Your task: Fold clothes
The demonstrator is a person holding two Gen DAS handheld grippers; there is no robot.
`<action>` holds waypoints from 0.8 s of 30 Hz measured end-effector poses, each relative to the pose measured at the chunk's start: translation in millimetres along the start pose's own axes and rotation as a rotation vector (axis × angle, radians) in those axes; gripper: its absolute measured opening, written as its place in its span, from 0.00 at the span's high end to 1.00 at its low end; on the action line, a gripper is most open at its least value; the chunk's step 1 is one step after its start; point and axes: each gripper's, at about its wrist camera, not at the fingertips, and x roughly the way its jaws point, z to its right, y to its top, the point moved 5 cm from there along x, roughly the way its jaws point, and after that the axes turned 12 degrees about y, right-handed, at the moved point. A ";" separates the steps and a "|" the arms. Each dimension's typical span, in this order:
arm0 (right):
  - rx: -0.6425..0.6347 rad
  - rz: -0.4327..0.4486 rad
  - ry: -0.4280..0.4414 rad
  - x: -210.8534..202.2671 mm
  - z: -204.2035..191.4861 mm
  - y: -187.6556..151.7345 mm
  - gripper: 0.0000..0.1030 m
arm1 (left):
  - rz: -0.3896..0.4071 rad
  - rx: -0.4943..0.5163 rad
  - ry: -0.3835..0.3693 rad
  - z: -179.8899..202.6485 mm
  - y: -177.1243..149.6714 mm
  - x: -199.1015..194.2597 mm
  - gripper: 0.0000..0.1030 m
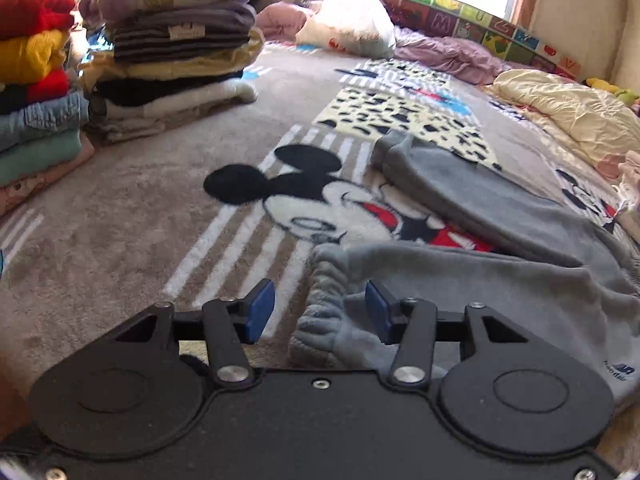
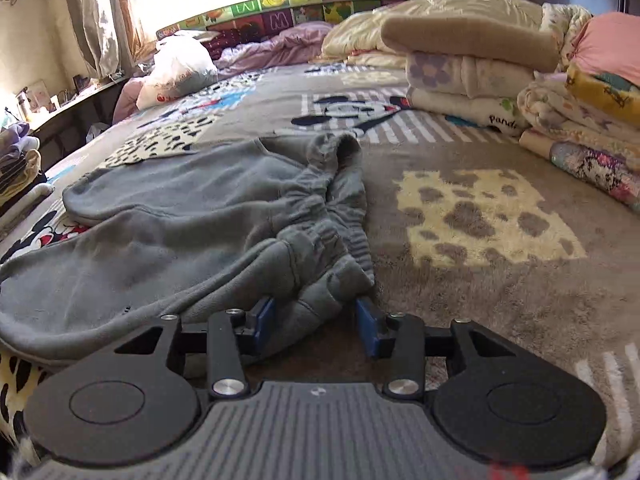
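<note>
Grey fleece trousers (image 1: 500, 280) lie spread on a Mickey Mouse blanket (image 1: 132, 208). In the left wrist view my left gripper (image 1: 319, 311) is low over the near leg's gathered cuff (image 1: 326, 276). The cuff sits between the blue pads; the left pad stands clear of the cloth, so the gripper is open. The other leg's cuff (image 1: 394, 148) lies farther back. In the right wrist view the trousers (image 2: 180, 220) stretch away to the left, and their bunched waistband (image 2: 320, 216) runs toward my right gripper (image 2: 315, 320). A fold of it lies loose between the pads, which stand open.
Two stacks of folded clothes (image 1: 176, 52) (image 1: 36, 80) stand at the left of the bed. A white bag (image 1: 352, 20) and a cream quilt (image 1: 560, 108) lie at the back. Folded blankets (image 2: 472, 60) and more piles (image 2: 592, 120) sit on the right. Bare blanket (image 2: 480, 280) lies beside the waistband.
</note>
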 end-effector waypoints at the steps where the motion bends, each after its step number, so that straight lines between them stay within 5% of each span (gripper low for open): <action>1: -0.007 0.031 0.018 -6.0 -5.8 -1.6 0.58 | 0.030 0.020 -0.027 5.4 1.4 -6.3 0.53; 6: -0.115 0.118 0.159 -4.5 -35.3 10.2 0.58 | -0.068 0.081 -0.104 26.1 -25.5 6.3 0.52; 10: -0.203 -0.140 0.106 38.5 -40.8 -0.5 0.56 | -0.105 0.162 -0.085 30.7 -38.7 14.7 0.48; 12: -0.177 -0.164 0.118 33.5 -34.2 -5.2 0.59 | -0.108 0.142 -0.108 26.1 -32.7 10.3 0.48; 17: -0.224 -0.092 0.155 -4.3 -45.2 20.5 0.60 | 0.017 0.177 -0.153 9.7 -9.7 -17.4 0.48; 24: -0.539 -0.039 0.157 -38.6 -63.5 43.9 0.52 | 0.219 0.578 -0.129 1.5 -16.9 -44.1 0.45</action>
